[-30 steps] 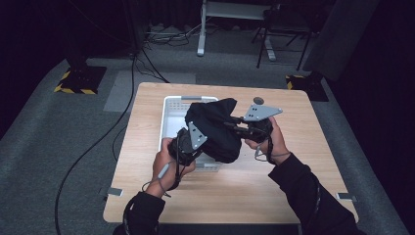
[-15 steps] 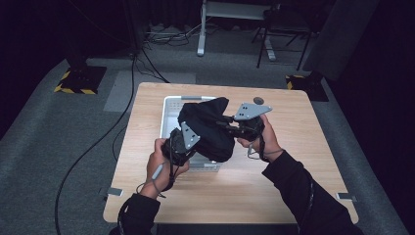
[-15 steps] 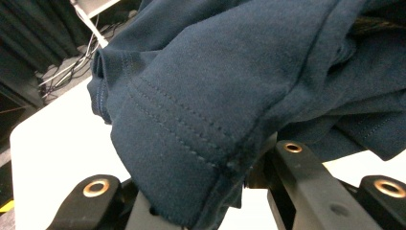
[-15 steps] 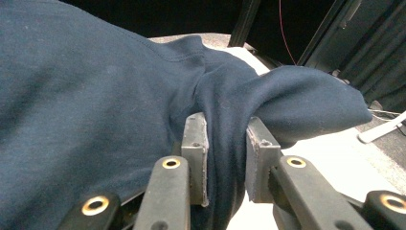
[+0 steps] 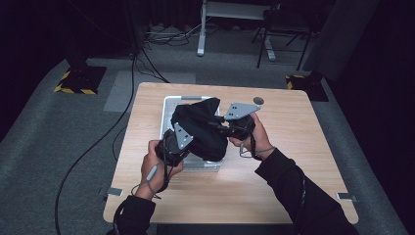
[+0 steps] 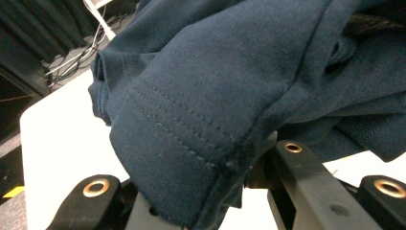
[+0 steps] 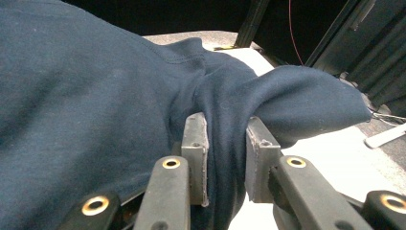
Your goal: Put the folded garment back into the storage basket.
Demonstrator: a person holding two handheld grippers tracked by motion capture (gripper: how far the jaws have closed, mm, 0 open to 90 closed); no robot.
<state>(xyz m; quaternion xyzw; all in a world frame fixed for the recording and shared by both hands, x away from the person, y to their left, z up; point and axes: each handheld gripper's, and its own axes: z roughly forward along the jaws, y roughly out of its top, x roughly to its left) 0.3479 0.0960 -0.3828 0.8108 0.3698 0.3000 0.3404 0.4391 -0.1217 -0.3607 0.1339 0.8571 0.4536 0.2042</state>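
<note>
A white plastic basket with slotted walls sits toward the far side of a light wooden table; what it holds cannot be made out, because a dark navy garment hangs bunched in the air directly above it. The garment is a soft, matte knit, gathered into a rounded heap with deep folds. In the left gripper view a hemmed edge with three parallel rows of stitching drapes down between the black jaws, covering the pads. In the right gripper view a pinched fold of the same fabric stands squeezed between two flat grey pads, the jaws narrow and clamped on it.

The left gripper holds the garment's lower left side, its grey three-cornered plate tilted toward the camera, the person's left hand wrapped around the handle just over the basket's near rim. The right gripper grips the cloth from the right, held a little higher, its plate angled up, with the right hand curled behind it. Both forearms, in black sleeves, reach in from the table's near edge.
</note>
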